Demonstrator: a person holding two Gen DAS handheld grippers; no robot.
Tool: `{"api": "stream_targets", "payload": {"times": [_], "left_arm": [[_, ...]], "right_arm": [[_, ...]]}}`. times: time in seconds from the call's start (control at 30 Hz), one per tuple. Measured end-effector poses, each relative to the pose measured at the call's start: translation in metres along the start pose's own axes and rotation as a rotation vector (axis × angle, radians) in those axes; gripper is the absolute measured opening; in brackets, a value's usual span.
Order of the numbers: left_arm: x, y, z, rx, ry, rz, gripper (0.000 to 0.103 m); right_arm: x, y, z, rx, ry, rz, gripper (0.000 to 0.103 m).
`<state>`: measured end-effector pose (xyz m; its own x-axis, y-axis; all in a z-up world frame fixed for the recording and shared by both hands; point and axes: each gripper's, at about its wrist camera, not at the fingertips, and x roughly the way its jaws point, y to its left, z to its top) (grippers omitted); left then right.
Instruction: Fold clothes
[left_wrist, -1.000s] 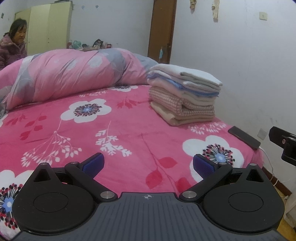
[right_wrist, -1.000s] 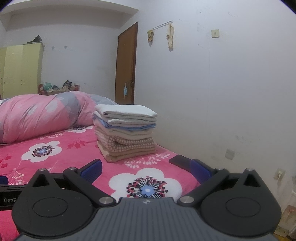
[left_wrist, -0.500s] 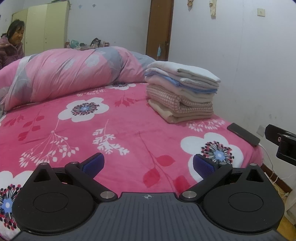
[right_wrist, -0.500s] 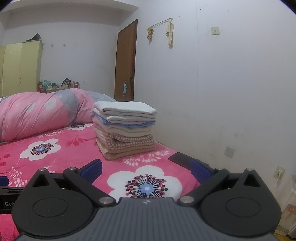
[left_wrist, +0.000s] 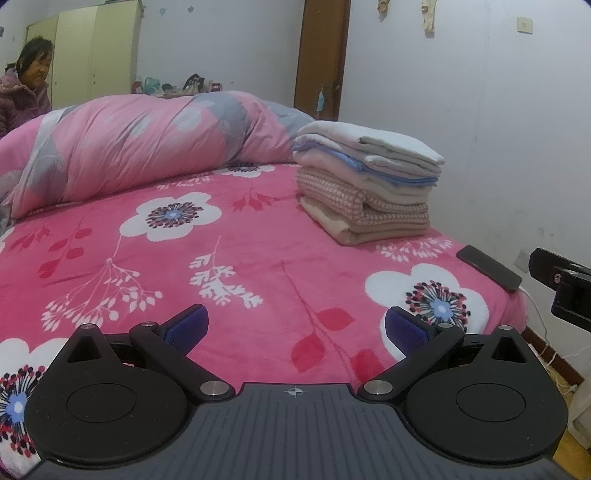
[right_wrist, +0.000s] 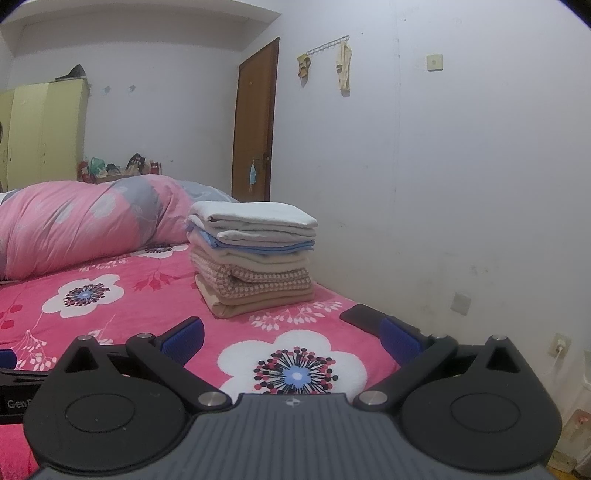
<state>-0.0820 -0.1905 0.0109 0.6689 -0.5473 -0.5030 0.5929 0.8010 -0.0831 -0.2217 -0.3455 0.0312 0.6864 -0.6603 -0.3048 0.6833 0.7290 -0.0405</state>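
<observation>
A neat stack of folded clothes, white on top, then blue, cream, pink check and beige, rests on the pink flowered bedspread near the wall. My left gripper hovers open over the near part of the bed, nothing between its blue pads. My right gripper is also open and empty, low over the bed's near corner, well short of the stack. Part of the right gripper shows at the right edge of the left wrist view.
A rolled pink and grey quilt lies across the far side of the bed. A black phone sits at the bed's right edge with a cable going down to the floor. A person sits at the far left. The white wall runs close along the right.
Both views have shifted slightly; the stack sits a little nearer and lower in frame. Both grippers stay open and empty.
</observation>
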Motion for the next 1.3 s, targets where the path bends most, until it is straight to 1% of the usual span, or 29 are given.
{"api": "stream_targets", "payload": {"times": [0.77,1.3], "left_arm": [[0.0012,0.0027,-0.0017,-0.011,0.010,-0.003,0.103],[0.0008,0.0030,-0.0037,-0.008,0.017,-0.011,0.103]], "right_arm": [[0.0070,0.0045,-0.0040,-0.015,0.029,0.005,0.103],[0.0079,0.0014,-0.0044,-0.015,0.031,0.001,0.103]]}}
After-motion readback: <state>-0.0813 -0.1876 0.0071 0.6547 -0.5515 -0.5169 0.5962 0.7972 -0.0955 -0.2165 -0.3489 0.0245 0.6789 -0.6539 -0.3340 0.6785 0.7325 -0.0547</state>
